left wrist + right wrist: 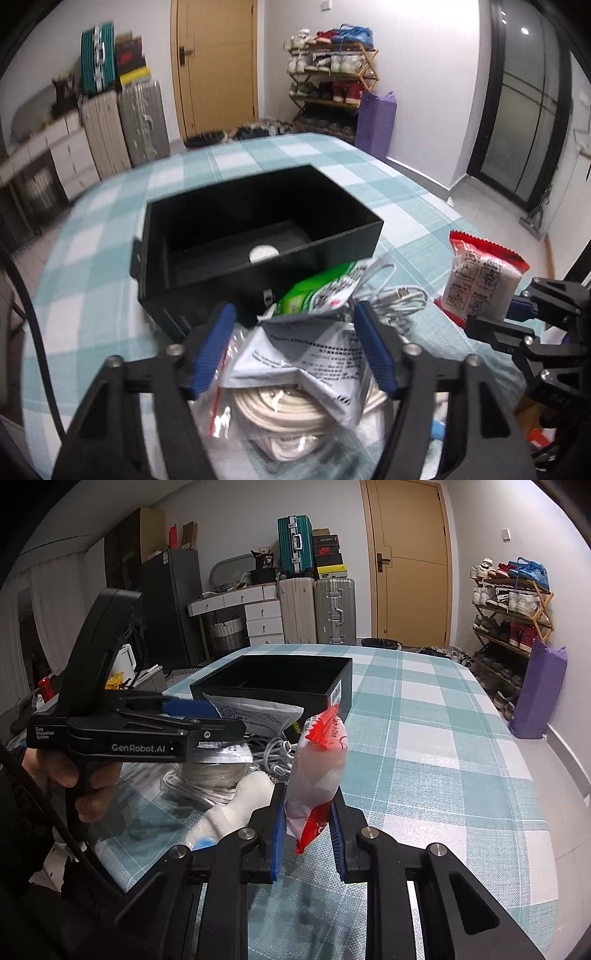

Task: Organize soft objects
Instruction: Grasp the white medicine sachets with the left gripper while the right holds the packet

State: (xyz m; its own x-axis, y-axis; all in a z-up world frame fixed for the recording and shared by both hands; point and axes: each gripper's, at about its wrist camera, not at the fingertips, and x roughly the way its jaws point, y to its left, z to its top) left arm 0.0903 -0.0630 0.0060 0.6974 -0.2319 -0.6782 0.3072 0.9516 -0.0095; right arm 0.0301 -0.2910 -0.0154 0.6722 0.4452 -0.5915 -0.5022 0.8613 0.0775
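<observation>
Landmark: open black box (258,236) on the checked desk (424,738), mouth up to receive the soft things.
Left tongs (295,332): clamped on a grey foil pouch (310,354), lifted just before the box's near wall, over the coiled cords.
Right tongs (308,834): pinching a red-and-white packet (317,768) upright, right of the box, apparently waiting its turn.

White walls, a wooden door (412,563), stacked suitcases (317,609), shoe rack (513,609).
</observation>
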